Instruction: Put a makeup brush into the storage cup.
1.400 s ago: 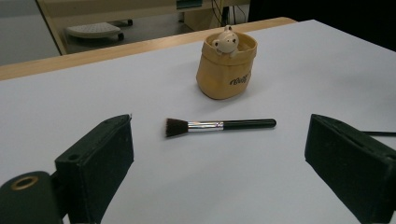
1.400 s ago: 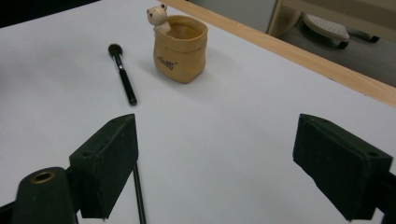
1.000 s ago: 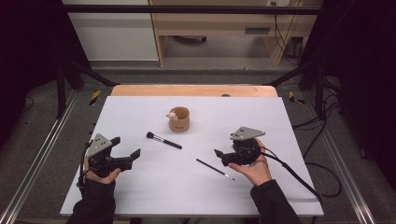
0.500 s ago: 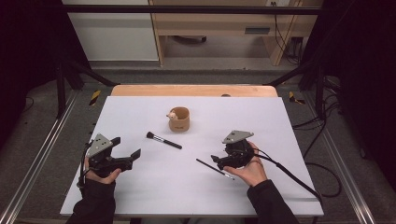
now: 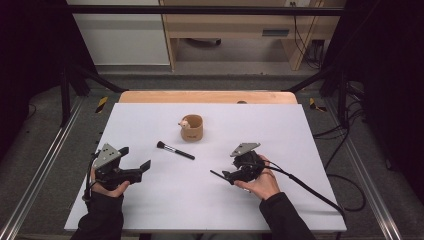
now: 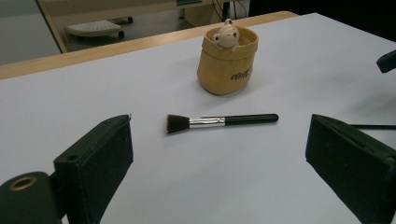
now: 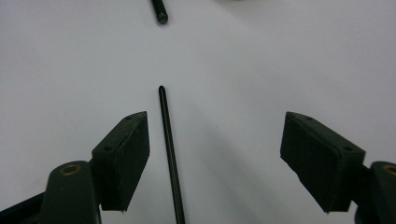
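A thin black stick [image 7: 169, 154] lies on the white table [image 5: 300, 150], running between the jaws of my right gripper [image 7: 215, 126], nearer the left pad [image 7: 123, 156] and untouched. Those jaws stand apart and have just been closing. From above, the right gripper [image 5: 229, 175] sits low over the stick [image 5: 216, 174]. A black-handled makeup brush [image 5: 175, 150] lies mid-table, and a tan fabric pouch [image 5: 192, 128] with a small bear figure stands behind it. My left gripper [image 5: 135, 157] rests open at the left, facing the brush [image 6: 219, 121] and pouch [image 6: 227, 60], with nothing between its jaws [image 6: 219, 158].
A wooden strip [image 5: 207, 96] borders the table's far edge. The right gripper's cable [image 5: 310, 187] trails off to the right across the table. The brush handle's tip [image 7: 160, 13] lies ahead of the right jaws. Black frame rails flank the table.
The right gripper has moved left and down until its jaws straddle the thin stick, and the jaws have narrowed a little. The left gripper has stayed put.
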Motion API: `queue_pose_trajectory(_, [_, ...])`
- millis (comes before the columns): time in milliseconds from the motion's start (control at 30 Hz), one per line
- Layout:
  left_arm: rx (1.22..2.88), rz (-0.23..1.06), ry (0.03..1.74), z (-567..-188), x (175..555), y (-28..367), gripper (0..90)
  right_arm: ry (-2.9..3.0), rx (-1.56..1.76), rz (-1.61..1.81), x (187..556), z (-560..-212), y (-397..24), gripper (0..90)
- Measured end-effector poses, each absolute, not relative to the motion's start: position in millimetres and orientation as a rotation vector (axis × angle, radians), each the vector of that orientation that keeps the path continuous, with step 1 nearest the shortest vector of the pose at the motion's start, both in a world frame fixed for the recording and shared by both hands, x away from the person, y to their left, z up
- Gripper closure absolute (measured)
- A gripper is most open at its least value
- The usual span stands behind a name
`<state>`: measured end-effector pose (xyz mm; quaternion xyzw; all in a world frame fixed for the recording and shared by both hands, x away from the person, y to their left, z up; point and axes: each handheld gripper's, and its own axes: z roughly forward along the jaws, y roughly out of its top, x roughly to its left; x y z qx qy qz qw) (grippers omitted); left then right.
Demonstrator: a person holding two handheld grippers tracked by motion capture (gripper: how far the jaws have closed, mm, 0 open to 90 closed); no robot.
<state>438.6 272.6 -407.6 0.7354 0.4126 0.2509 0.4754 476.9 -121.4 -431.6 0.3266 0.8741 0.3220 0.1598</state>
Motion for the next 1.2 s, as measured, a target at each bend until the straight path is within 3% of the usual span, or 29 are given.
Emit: queue_pose_trajectory(1200, [1.809,0.611,1.003,-408,438,270,6.7,2.692,0.905,0.826,472,-463,-105,73.7])
